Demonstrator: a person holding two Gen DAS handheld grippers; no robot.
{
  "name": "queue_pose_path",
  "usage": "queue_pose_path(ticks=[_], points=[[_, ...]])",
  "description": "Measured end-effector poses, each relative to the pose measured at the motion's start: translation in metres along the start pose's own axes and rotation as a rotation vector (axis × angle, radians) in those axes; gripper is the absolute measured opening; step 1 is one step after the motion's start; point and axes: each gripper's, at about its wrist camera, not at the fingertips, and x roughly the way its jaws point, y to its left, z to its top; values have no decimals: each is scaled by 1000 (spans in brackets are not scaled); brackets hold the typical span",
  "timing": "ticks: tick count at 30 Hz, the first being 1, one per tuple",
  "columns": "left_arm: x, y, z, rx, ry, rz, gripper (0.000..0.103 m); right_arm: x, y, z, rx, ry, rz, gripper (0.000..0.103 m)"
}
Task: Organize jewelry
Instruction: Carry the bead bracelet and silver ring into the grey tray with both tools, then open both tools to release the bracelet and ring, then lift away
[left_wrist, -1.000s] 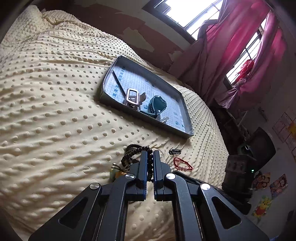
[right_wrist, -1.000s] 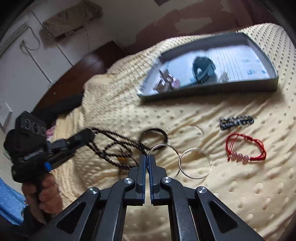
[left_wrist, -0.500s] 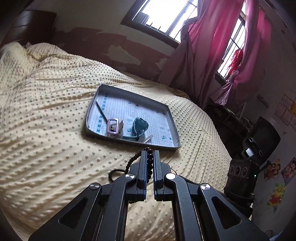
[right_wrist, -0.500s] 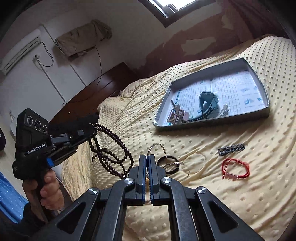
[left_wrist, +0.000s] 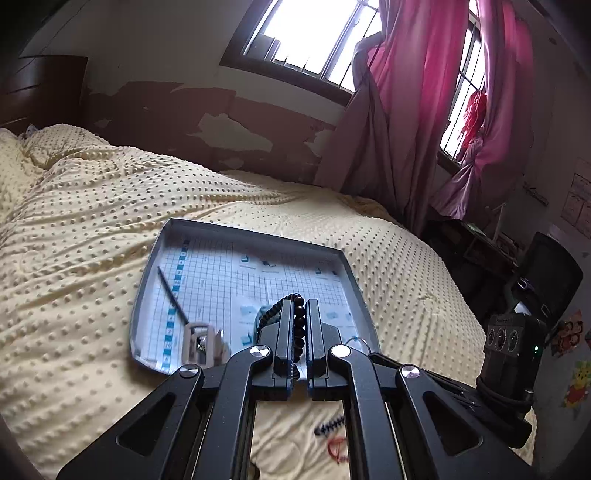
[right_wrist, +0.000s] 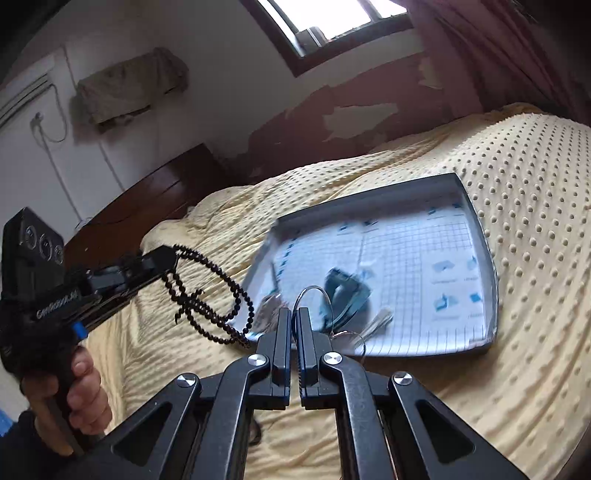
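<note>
Dark beads (right_wrist: 207, 295) hang in loops from the left gripper (left_wrist: 299, 317), whose fingers are pinched on the strand just short of the tray's near left corner, above the bedspread. The right gripper (right_wrist: 294, 317) is closed on a thin wire bangle (right_wrist: 314, 295), held over the tray's near edge. In the tray (right_wrist: 476, 221), a shallow grey box lined with grid paper, lie a teal watch (right_wrist: 343, 291), a pale buckle (left_wrist: 201, 343) and a thin dark stick (left_wrist: 171, 295). The risk, as I judge it, is that the dangling loops catch the tray rim or drape half outside on release, or tangle with the bangle since both grippers are close together; the bangle could also slip from so narrow a pinch. A black clip (left_wrist: 330, 424) and a red cord (left_wrist: 338, 450) lie on the bed, well short of the tray. Underneath is a soft yellow dotted bedspread (right_wrist: 517, 166), which could let the tray tip. Behind are a peeling wall, a barred window, pink curtains (left_wrist: 424, 110) and a dark headboard (right_wrist: 147, 206).
</note>
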Motion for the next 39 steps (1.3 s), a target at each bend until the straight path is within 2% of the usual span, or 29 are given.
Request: queue_pose_path(ticks=[4, 10, 16, 22, 23, 24, 25, 26, 29, 30, 31, 32, 33, 35, 37, 39], points=[[40, 4, 2, 17, 32, 29, 3, 24, -23, 9, 19, 9, -46, 3], [81, 16, -13, 24, 88, 79, 3, 42, -48, -1, 39, 48, -93, 3], [93, 23, -30, 15, 128, 88, 3, 40, -61, -14, 57, 81, -129, 5], [91, 23, -39, -8, 155, 97, 3, 29, -59, -17, 32, 116, -209, 6], [89, 22, -40, -14, 160, 96, 4, 26, -58, -17, 26, 115, -218, 11], [88, 21, -41, -16, 165, 97, 6, 23, -56, -17, 22, 113, -227, 21], [86, 20, -42, -13, 170, 99, 15, 17, -54, -17, 18, 104, -238, 26], [83, 18, -42, -12, 170, 97, 29, 11, -52, -16, 14, 93, -242, 31], [63, 16, -44, -26, 111, 76, 57, -7, -41, -15, -15, 59, -262, 31], [56, 16, -44, -35, 88, 73, 61, -14, -38, -16, -22, 49, -264, 38], [47, 15, -44, -47, 62, 71, 70, -21, -33, -17, -29, 33, -268, 44], [37, 15, -44, -59, 36, 67, 78, -30, -28, -18, -37, 14, -271, 58], [30, 15, -44, -64, 15, 65, 82, -39, -23, -19, -47, -4, -269, 70], [10, 12, -43, -54, -46, 69, 92, -53, -12, -22, -67, -30, -261, 84], [-9, 7, -42, -30, -95, 100, 99, -68, 0, -26, -90, -53, -243, 91], [-29, 1, -43, 0, -140, 105, 100, -83, 14, -31, -120, -77, -232, 101]])
